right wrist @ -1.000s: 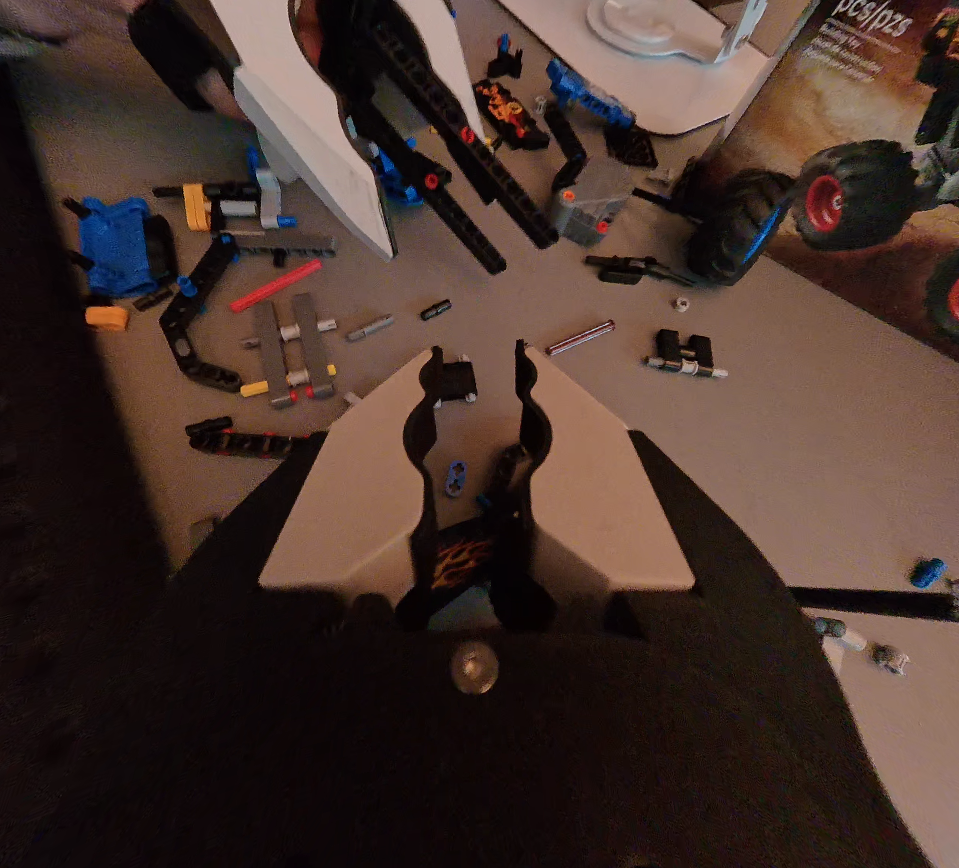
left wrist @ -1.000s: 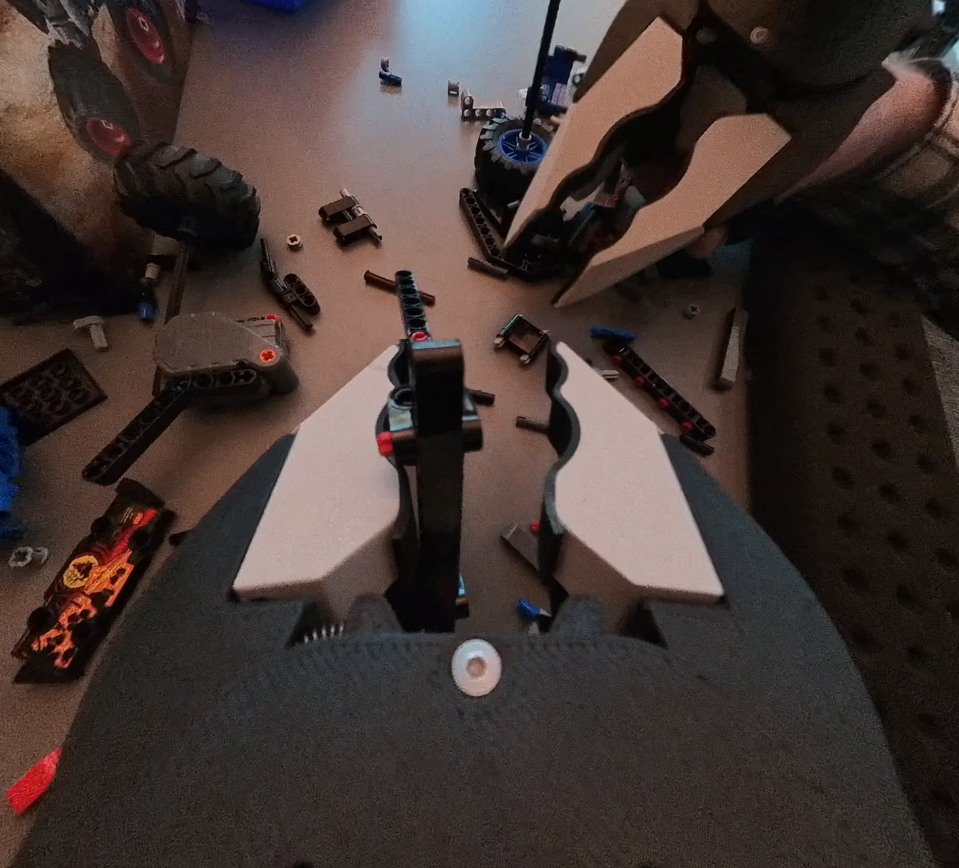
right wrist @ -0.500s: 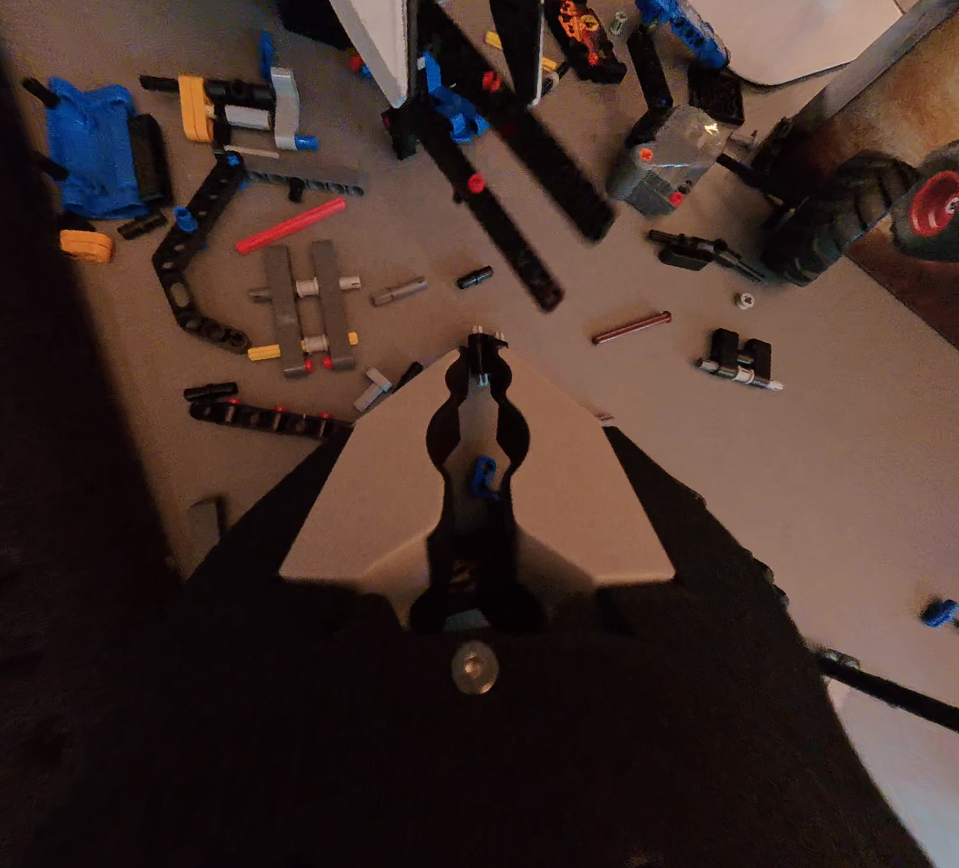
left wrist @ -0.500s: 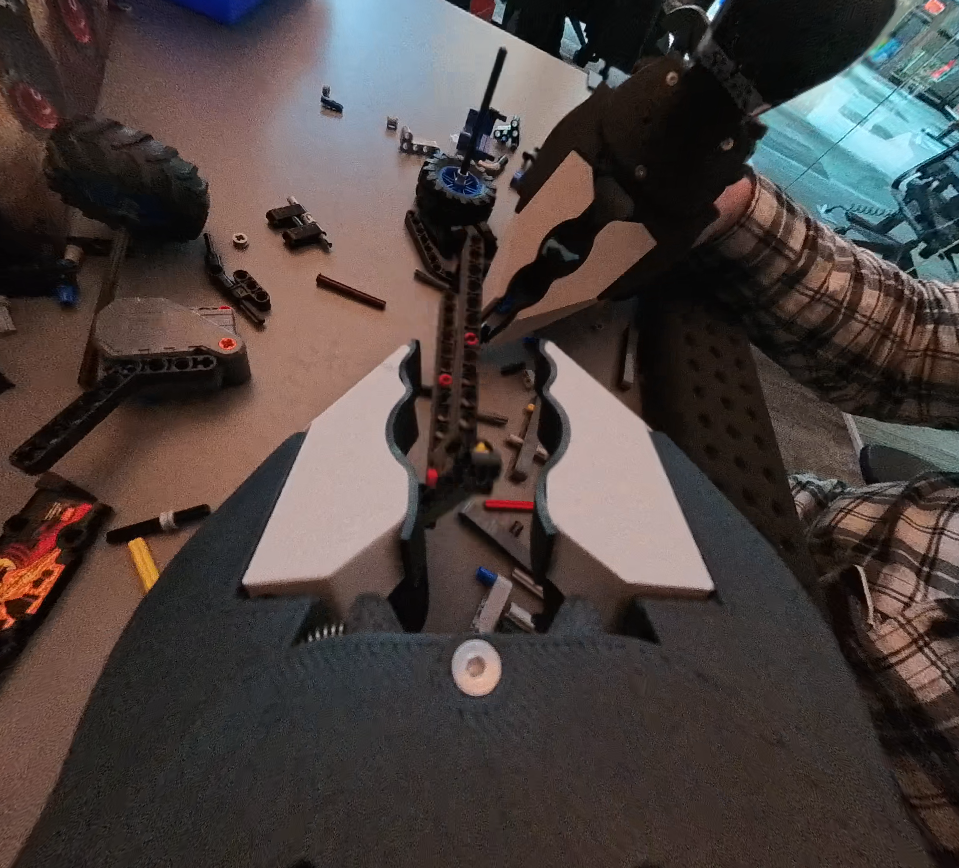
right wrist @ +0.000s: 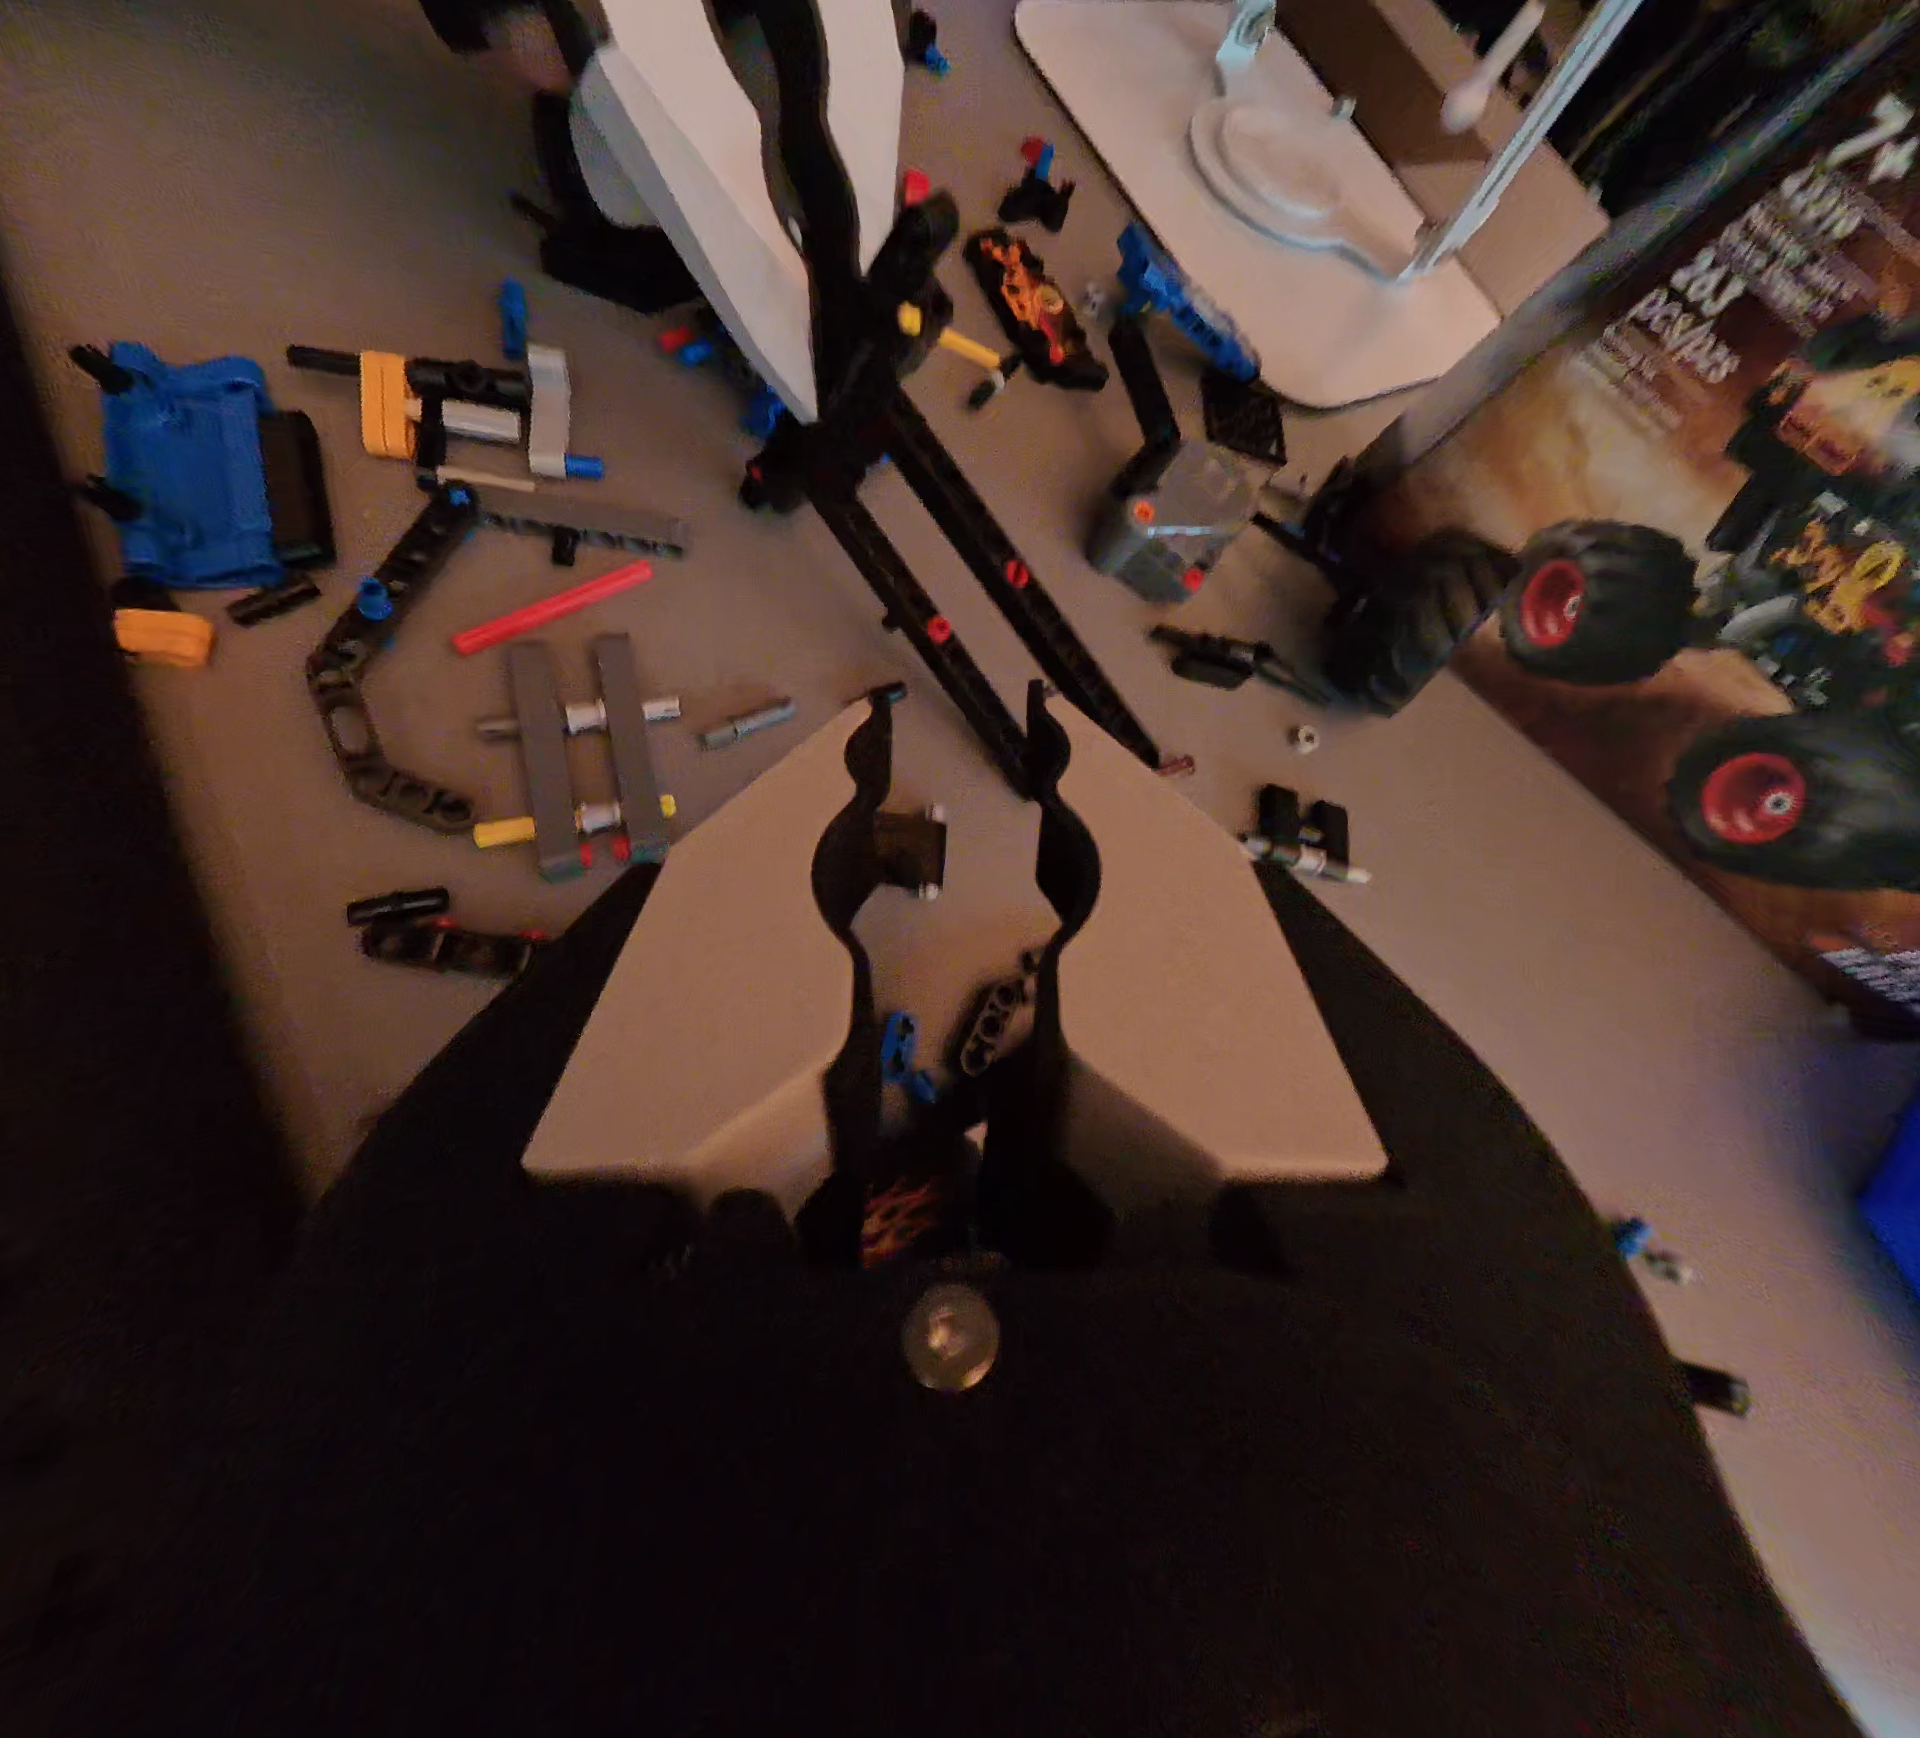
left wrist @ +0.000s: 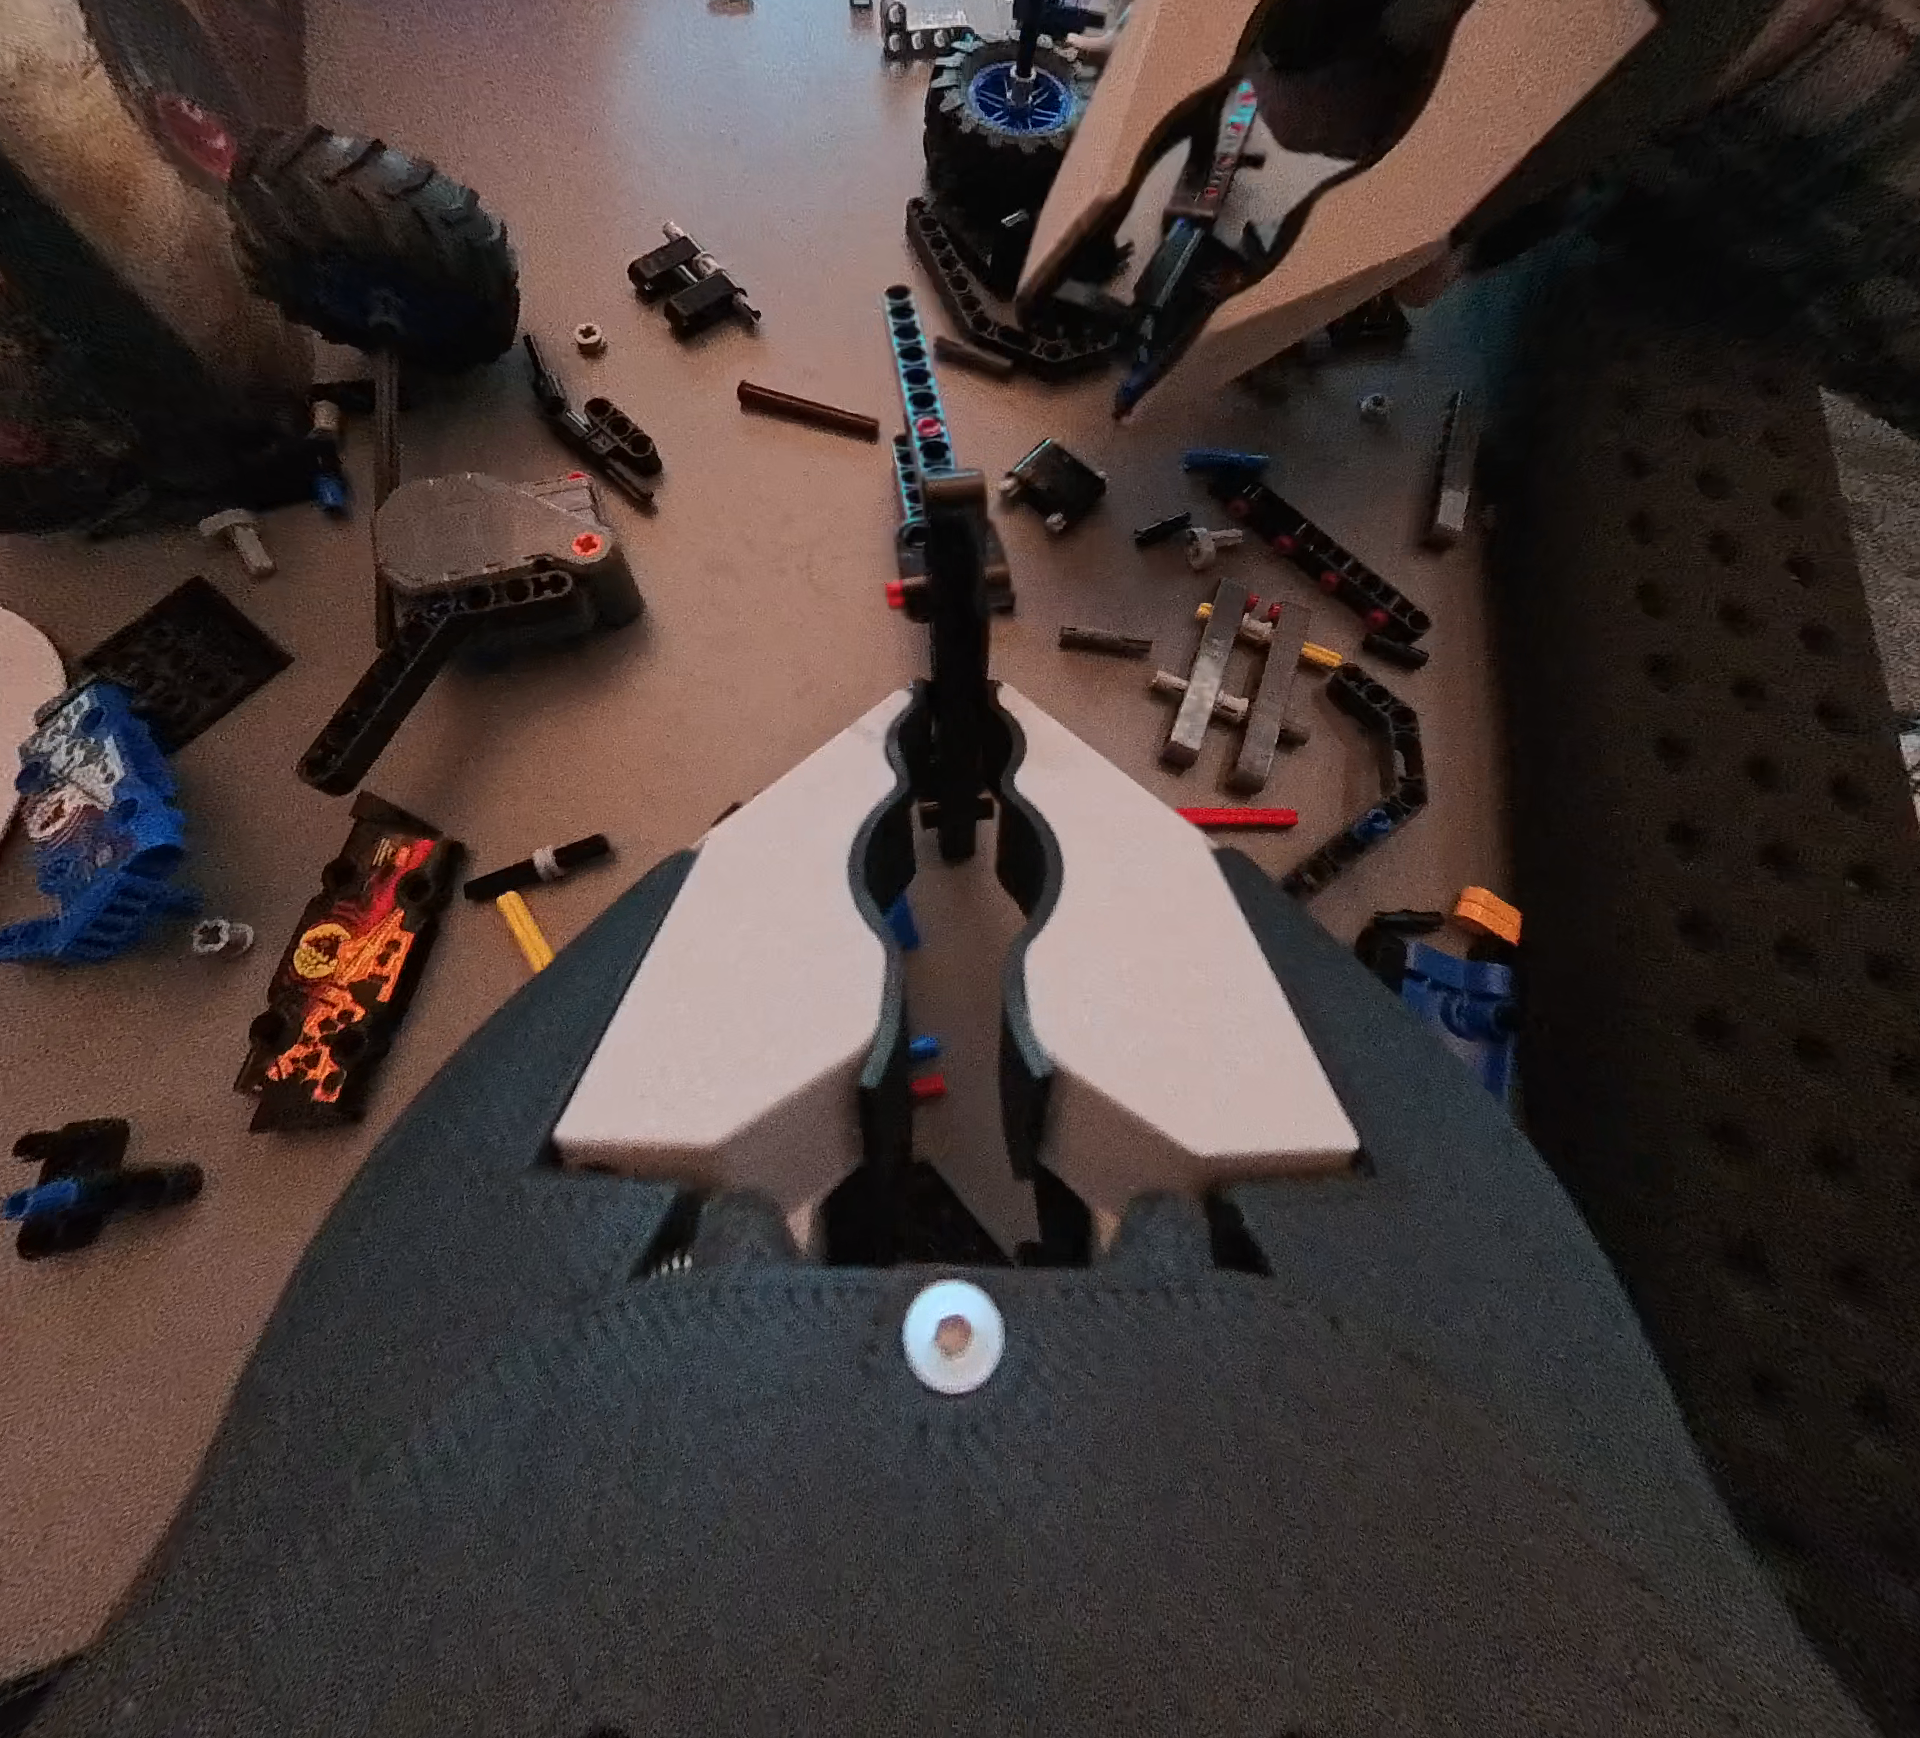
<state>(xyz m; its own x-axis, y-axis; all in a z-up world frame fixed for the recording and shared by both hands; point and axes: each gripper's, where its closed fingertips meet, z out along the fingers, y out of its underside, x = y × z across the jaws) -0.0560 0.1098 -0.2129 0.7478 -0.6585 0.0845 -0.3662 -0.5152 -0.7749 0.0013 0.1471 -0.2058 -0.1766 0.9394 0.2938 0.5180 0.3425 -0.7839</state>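
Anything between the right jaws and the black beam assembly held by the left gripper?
Nothing visible. The black beam assembly runs from the left gripper straight to the open right gripper, its far end at the jaws' tips.

hobby table (left wrist: 665, 78), scattered toy-brick parts (right wrist: 582, 753)

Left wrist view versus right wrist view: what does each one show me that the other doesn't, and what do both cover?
Only the left wrist view shows the blue-hubbed wheel with an upright black axle, beyond the right gripper, whose jaws stand apart.

Only the right wrist view shows the white stand base and the printed box.

Both show the left gripper shut on the black beam assembly, the grey ladder-like piece, the red axle and the flame-printed panel.
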